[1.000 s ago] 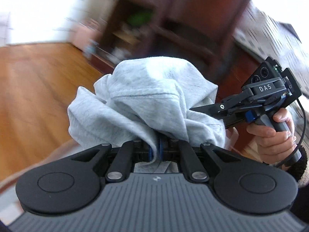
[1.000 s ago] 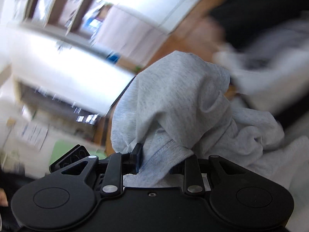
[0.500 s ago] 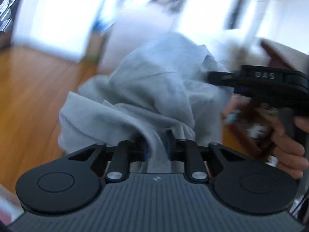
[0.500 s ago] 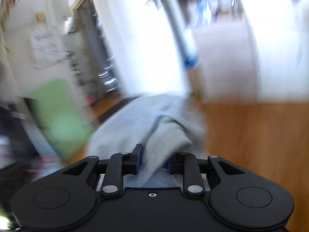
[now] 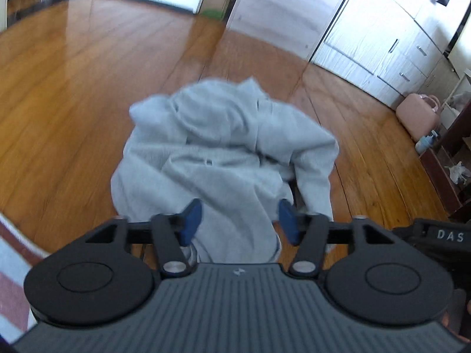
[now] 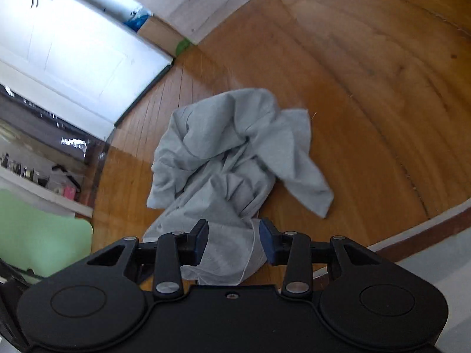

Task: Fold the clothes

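- Grey hooded sweatshirt [image 5: 226, 147] lay crumpled in a heap on the wooden floor [image 5: 88, 73]; not spread flat, not folded.
- Left wrist view: long axis of the heap ran away from the camera, from between the claw fingers toward the far end. Hood-like bunch at the far end; near end passed under the claw.
- Right wrist view: same sweatshirt [image 6: 232, 158], long axis again roughly away from the camera, leaning slightly left. One flap or sleeve [image 6: 306, 173] splayed out to the right and lay flat on the floor [image 6: 368, 73].
- Left claw [image 5: 240, 220]: jaws wide apart, blue pads [image 5: 192, 216] on either side of the near part of the cloth. Cloth filled much of the gap, but no pinch visible; contact with the pads could not be determined.
- Right claw [image 6: 234, 241]: jaws moderately apart, nothing clamped. Near edge of the sweatshirt sat between the pads [image 6: 201, 241]; pale lining fabric showed there. Whether the pads brushed it could not be told.
- Edge of the right claw's body, marked "DAS" [image 5: 447, 235], appeared at the right edge of the left wrist view, just beside the left claw.
- Striped rug [image 5: 11, 259] bordered the floor at lower left of the left wrist view; white cabinets [image 5: 382, 35] stood along the far wall.
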A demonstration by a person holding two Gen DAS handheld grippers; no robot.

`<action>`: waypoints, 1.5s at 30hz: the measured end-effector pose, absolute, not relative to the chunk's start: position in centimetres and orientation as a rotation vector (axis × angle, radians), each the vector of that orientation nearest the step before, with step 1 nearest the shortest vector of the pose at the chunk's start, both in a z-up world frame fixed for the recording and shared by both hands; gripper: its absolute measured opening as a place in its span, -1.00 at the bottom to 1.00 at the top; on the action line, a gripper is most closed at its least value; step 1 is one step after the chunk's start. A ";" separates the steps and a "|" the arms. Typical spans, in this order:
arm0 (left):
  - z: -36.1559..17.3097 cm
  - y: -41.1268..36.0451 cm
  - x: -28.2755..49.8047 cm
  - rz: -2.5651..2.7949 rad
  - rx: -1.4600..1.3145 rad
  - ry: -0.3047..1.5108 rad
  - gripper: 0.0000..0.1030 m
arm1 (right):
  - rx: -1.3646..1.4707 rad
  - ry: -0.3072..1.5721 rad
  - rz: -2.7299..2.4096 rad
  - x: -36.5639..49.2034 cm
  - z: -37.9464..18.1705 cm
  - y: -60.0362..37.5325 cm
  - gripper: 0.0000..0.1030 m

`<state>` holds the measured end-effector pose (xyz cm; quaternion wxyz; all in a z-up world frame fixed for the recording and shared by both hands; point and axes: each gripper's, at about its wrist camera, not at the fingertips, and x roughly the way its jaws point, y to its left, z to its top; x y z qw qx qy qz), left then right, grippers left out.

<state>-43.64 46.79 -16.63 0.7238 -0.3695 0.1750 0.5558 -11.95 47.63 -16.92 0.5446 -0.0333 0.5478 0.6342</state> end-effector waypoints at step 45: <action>-16.5 45.1 -36.0 0.858 -0.672 0.412 0.63 | 0.162 0.841 1.711 -9.8 -5.2 43.2 -0.91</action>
